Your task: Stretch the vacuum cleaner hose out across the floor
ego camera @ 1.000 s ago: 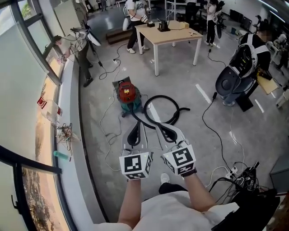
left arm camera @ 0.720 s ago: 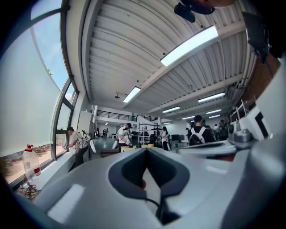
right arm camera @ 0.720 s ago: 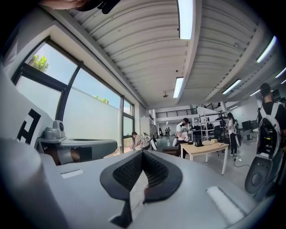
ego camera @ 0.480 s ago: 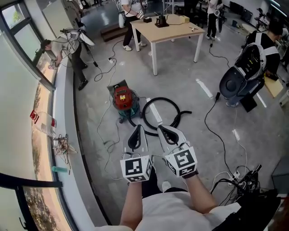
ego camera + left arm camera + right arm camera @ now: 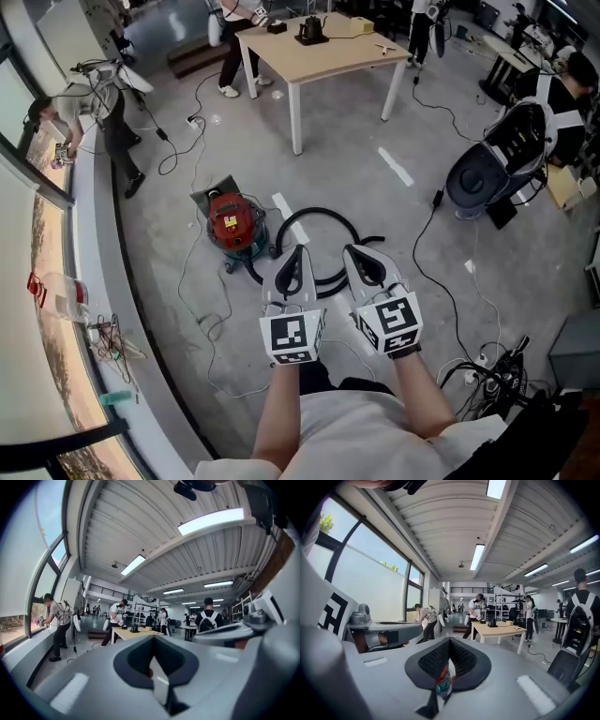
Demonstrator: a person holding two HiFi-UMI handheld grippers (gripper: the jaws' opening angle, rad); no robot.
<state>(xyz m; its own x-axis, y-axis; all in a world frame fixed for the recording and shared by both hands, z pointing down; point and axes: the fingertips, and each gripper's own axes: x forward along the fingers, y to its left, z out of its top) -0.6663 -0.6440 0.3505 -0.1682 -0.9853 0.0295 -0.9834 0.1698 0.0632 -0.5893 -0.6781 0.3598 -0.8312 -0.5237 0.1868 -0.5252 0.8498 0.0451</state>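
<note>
Two grippers: left gripper and right gripper side by side, jaws fully closed, holding nothing
Hose: black vacuum hose coiled in a loop on the floor; no straight axis; free end points right
Position: just right of the red vacuum cleaner

Open floor is left between the coiled hose and the table, bounded by the vacuum cleaner and a black cable.
</note>
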